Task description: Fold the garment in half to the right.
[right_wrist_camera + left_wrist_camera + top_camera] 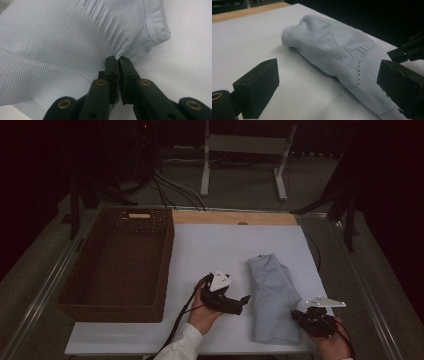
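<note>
Folded pale-blue garment [272, 297] lies on the white counter [210, 245], right of middle, with bare counter around it and nothing lying between it and either gripper. Left gripper [239, 304] sits just beside its left edge with jaws spread wide, holding nothing. Right gripper [117, 61] has its jaws pinched together on the cloth's edge near the ribbed hem. Brown wicker basket [167, 250] on the counter's left side holds nothing
</note>
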A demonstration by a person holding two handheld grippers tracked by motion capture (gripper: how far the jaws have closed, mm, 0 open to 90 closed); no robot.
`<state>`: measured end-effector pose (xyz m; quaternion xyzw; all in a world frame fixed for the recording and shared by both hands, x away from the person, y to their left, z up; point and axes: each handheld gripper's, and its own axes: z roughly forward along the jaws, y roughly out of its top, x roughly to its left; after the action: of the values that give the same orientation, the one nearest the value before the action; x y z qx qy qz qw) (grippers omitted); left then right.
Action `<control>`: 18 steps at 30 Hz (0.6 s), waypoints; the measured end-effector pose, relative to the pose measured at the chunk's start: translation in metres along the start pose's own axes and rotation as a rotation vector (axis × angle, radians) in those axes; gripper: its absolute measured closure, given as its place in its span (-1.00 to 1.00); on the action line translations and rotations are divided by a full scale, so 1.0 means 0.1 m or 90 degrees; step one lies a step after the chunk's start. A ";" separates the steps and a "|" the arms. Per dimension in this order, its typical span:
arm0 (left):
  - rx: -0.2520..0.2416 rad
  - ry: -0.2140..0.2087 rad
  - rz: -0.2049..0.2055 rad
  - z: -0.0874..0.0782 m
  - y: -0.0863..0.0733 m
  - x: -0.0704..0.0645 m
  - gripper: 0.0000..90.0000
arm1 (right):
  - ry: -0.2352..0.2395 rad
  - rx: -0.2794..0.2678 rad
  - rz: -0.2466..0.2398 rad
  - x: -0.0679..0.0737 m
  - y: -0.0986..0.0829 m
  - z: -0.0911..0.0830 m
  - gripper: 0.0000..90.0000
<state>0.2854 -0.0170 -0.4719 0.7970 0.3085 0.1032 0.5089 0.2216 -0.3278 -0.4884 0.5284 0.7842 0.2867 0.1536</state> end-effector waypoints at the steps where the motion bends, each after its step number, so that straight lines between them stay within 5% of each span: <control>1: 0.007 0.001 0.002 0.03 0.00 -0.02 -0.88 | -0.001 0.003 -0.001 0.00 0.00 0.00 0.92; 11: 0.037 -0.004 0.024 0.28 -0.03 -0.22 -0.73 | -0.002 0.005 -0.008 0.00 -0.01 0.01 0.91; 18: 0.042 -0.028 0.017 0.40 -0.05 -0.24 -0.32 | -0.002 0.005 -0.011 0.00 -0.01 0.01 0.89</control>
<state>0.2838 -0.0601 -0.4911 0.8193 0.2900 0.0826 0.4877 0.2216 -0.3275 -0.4896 0.5226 0.7896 0.2815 0.1553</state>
